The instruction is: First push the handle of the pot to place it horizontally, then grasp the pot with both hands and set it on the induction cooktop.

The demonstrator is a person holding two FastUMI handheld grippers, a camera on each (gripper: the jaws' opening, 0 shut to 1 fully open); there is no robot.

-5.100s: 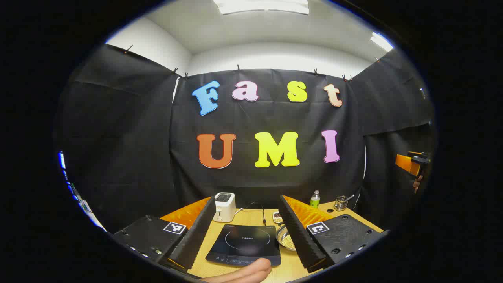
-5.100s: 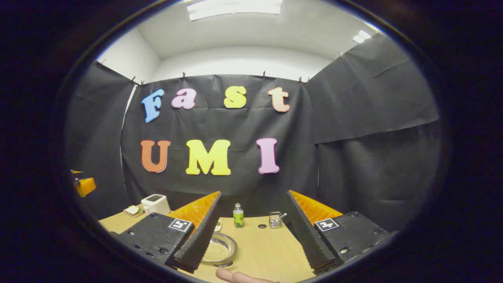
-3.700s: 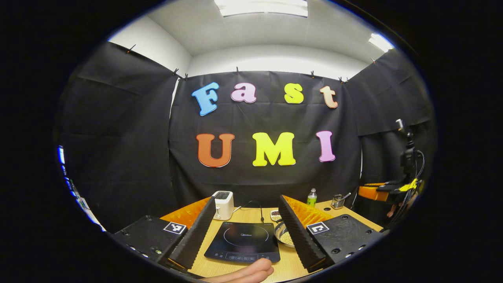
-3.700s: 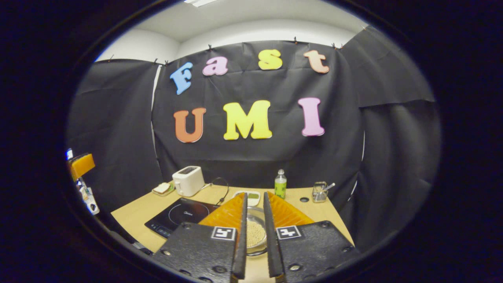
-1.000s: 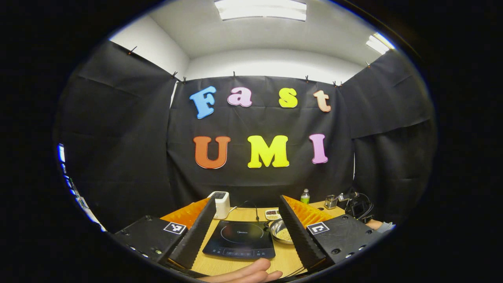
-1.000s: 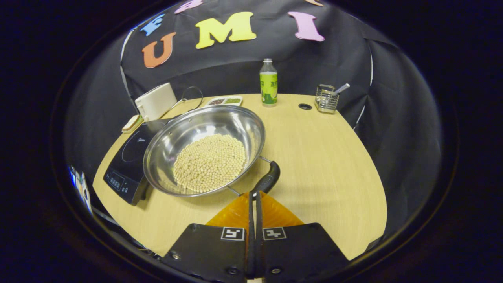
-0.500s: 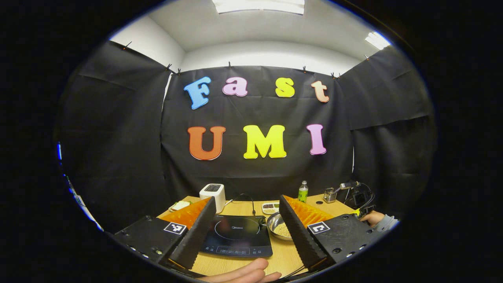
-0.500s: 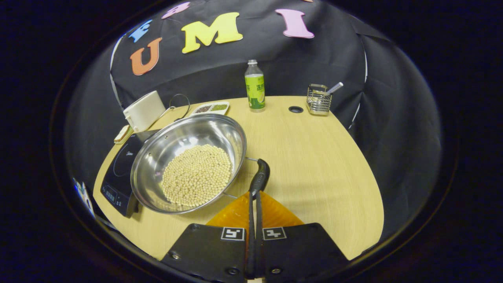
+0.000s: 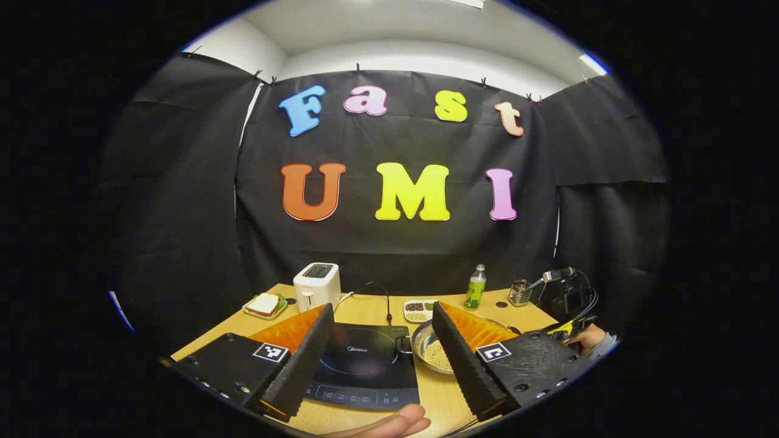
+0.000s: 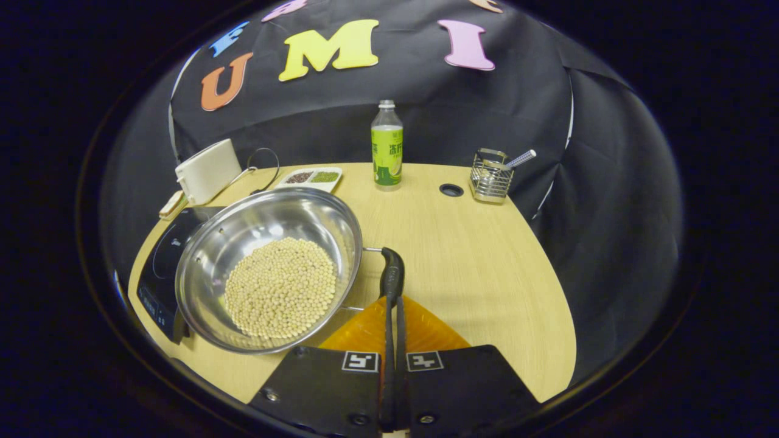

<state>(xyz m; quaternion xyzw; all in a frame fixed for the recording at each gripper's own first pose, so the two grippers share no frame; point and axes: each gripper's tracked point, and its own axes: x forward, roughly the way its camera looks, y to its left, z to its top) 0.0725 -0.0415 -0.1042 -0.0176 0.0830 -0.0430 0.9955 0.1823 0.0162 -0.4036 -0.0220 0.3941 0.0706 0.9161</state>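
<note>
The wooden tabletop [image 10: 487, 267] stood inside a black-curtained booth. Nearest my right hand-held gripper [image 10: 393, 304], I had its fingers pressed together with nothing between them, the tips meeting the near end of the pot's handle [image 10: 391, 275]. I judged the push step to be in progress: the handle pointed along my fingers, away from the pot's rim. The two-handed grasp and the transfer were not yet done. The pot [image 10: 268, 267], holding pale beans, sat just left of the fingers, its far-left edge overlapping the induction cooktop [image 10: 159, 255]. My left hand-held gripper [image 9: 382, 353] was spread wide and empty above the tabletop, the cooktop between its fingers and the pot beside the right one. A bottle [image 10: 387, 145] stood farther back.
</note>
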